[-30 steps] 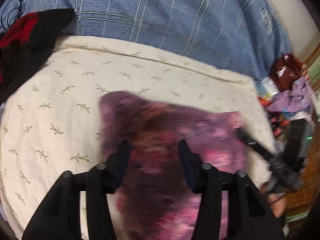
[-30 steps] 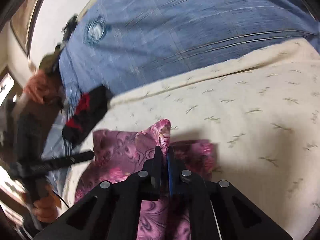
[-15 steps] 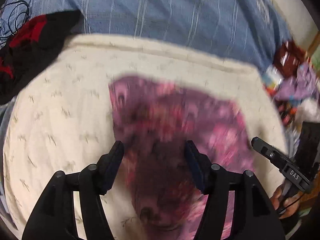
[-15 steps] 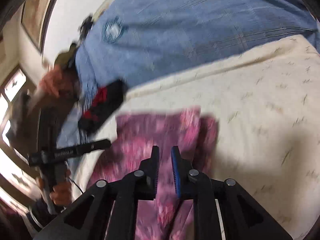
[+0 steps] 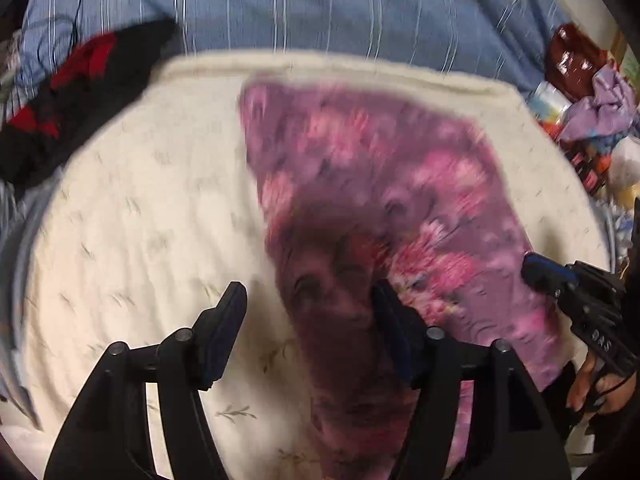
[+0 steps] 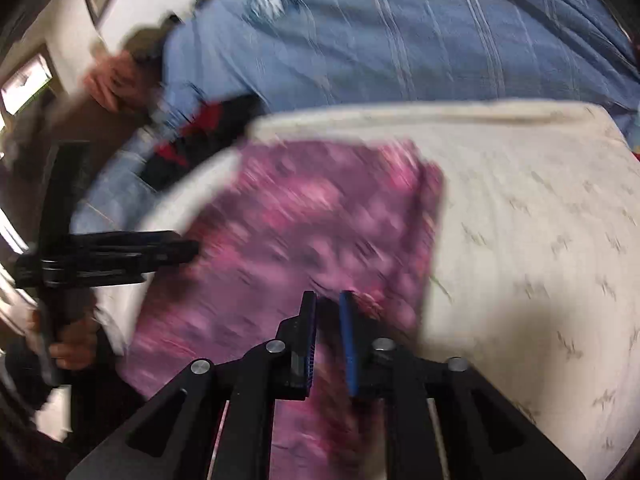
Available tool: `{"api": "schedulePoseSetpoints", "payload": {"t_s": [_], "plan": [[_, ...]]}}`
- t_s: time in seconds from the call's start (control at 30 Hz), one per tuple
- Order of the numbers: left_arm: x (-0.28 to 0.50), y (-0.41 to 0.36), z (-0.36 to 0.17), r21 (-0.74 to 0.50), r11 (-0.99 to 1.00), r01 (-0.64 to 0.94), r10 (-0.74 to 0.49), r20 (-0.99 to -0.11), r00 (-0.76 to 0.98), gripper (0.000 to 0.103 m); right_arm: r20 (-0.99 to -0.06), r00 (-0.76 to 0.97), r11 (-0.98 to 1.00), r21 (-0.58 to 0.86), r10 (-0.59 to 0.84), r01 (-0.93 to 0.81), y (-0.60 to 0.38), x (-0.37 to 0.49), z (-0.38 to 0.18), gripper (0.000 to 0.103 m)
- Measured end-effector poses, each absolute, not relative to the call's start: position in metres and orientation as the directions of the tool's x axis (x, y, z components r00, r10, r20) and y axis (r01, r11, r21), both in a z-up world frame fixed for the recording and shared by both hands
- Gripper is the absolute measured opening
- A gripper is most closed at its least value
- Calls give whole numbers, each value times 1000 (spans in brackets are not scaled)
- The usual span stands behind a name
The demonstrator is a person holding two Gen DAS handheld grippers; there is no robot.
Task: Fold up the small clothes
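A purple and pink patterned cloth (image 5: 384, 184) lies flat on a cream cushion (image 5: 140, 208) with a leaf print. My left gripper (image 5: 308, 292) hovers over the cloth's near left edge. Its jaws are opening and wide apart, with that edge below the gap and not pinched. In the right wrist view the same cloth (image 6: 312, 224) is spread under my right gripper (image 6: 328, 298). Its jaws are closing, a narrow gap is left, and nothing is pressed between the pads. Each gripper shows in the other's view: the right gripper (image 5: 540, 274) at the cloth's right edge, the left gripper (image 6: 176, 246) at its left edge.
A black and red garment (image 5: 68, 100) lies off the cushion's far left corner. Blue striped bedding (image 5: 320, 8) runs behind the cushion. Mixed clutter (image 5: 592, 100) is piled at the far right. A person's hand (image 5: 592, 384) holds the right gripper's handle.
My right gripper has let go of the raised fold it was pinching, and the cloth now lies flat. My left jaws have spread wider. Both grippers have drawn back over the cloth.
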State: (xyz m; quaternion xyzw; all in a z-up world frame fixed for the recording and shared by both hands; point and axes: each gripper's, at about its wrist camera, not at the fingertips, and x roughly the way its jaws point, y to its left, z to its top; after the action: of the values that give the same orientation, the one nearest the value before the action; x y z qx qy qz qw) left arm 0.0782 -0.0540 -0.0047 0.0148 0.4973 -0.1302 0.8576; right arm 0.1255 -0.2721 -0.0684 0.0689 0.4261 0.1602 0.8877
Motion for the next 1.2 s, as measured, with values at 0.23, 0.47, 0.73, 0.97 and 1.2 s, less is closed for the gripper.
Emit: {"api": "schedulePoseSetpoints", "payload": {"t_s": [0.23,0.47,0.73,0.97,1.2], "plan": [[56,-34,18,-178,959,222,-265,-840,474,70,-677,600,895,411,426,-171,-305,100,-47,17],[28,-39,-22,-192,954,232,-273,-877,396,79,-772,506,921,360,384,-148,-296,80,-89,24],[78,-32,55,-250,940,234,-338,-789,513,75,-642,653,907,375,402,-190,-295,124,-14,30],[161,-52,28,-185,972,147,-234,-831,505,75,-632,667,912,355,396,-205,-273,211,-15,30],[185,-35,-6,-292,952,93,-303,-857,417,85,-740,594,948,268,315,-169,-280,251,-63,25]]}}
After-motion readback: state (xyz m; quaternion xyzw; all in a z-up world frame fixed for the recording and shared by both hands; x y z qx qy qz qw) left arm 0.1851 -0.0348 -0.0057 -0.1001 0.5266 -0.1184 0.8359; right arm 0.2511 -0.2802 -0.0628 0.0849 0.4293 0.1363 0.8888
